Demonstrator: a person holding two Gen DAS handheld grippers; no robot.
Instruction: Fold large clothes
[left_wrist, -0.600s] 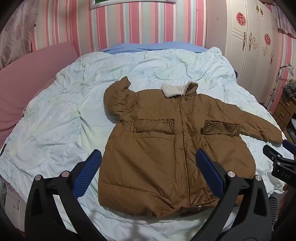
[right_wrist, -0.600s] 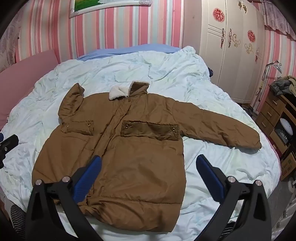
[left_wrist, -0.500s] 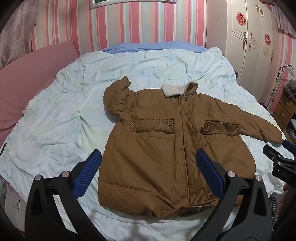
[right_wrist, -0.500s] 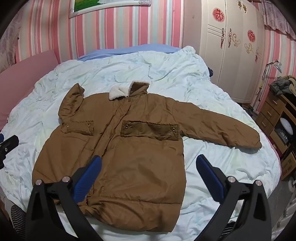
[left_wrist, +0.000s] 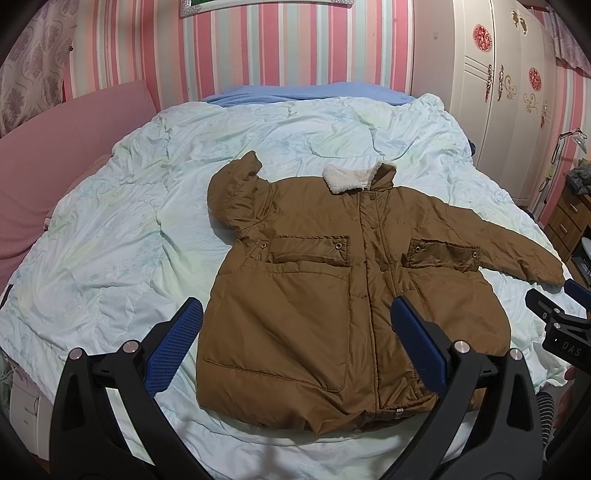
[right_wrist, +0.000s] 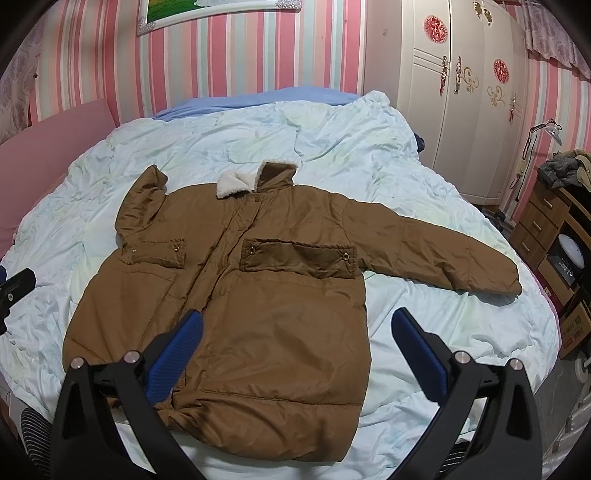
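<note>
A brown padded jacket (left_wrist: 332, 295) (right_wrist: 258, 295) with a white fleece collar (left_wrist: 349, 179) lies front up on the bed, closed down the middle. Its left sleeve (left_wrist: 236, 188) is bent back on itself by the shoulder. The right sleeve (right_wrist: 443, 251) stretches out flat to the right. My left gripper (left_wrist: 295, 332) hovers open above the jacket's hem, holding nothing. My right gripper (right_wrist: 295, 336) is open too, over the lower right part of the jacket. Each gripper's tip shows at the edge of the other's view.
A pale blue quilt (left_wrist: 110, 240) covers the bed, with a blue sheet (left_wrist: 295, 92) at the head. A pink cushion (left_wrist: 55, 147) lines the left side. A white wardrobe (right_wrist: 461, 92) and a wooden drawer unit (right_wrist: 546, 229) stand to the right.
</note>
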